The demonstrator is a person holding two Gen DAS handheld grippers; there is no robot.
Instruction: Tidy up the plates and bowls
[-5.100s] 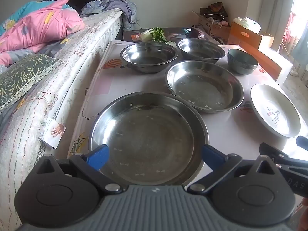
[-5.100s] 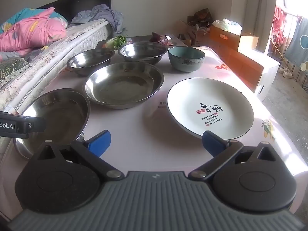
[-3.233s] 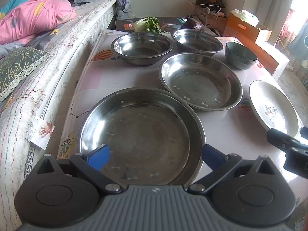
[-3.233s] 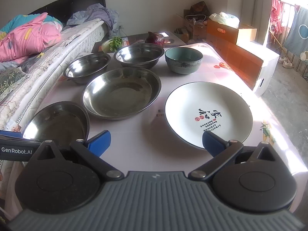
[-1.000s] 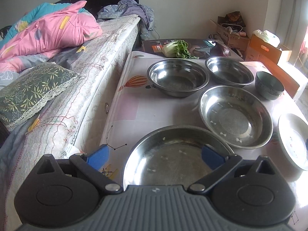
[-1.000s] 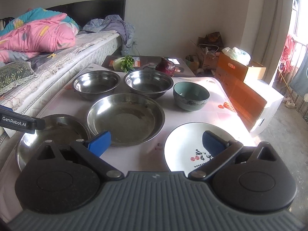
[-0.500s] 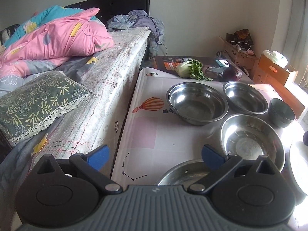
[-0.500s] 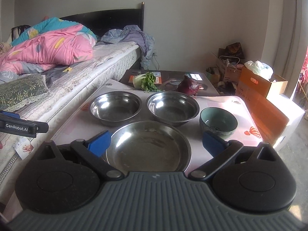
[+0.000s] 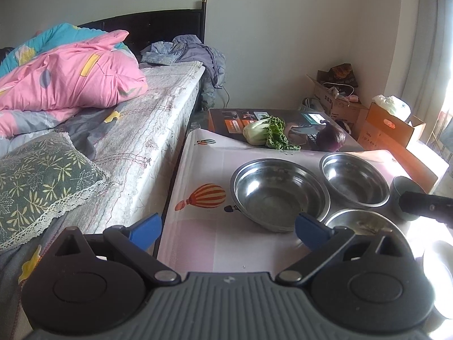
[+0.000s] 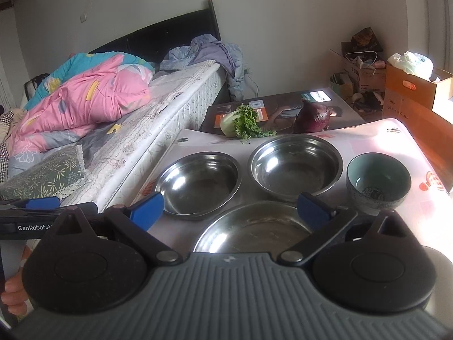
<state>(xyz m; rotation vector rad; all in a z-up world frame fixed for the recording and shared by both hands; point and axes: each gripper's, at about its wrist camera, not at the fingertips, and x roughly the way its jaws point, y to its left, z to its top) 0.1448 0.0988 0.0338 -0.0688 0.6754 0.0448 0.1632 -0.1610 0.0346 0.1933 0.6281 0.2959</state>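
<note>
Both wrist cameras look forward over the table (image 9: 198,243) toward the bed's headboard (image 10: 158,34); the left sits nearer the bed. Both share the two steel bowls (image 9: 279,194) (image 10: 198,182).

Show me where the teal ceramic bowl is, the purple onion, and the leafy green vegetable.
teal ceramic bowl (image 10: 378,180), right wrist view, on its inner wall.
purple onion (image 10: 312,117), right wrist view, on the middle of its skin.
leafy green vegetable (image 10: 243,124), right wrist view, on its leaves.
</note>
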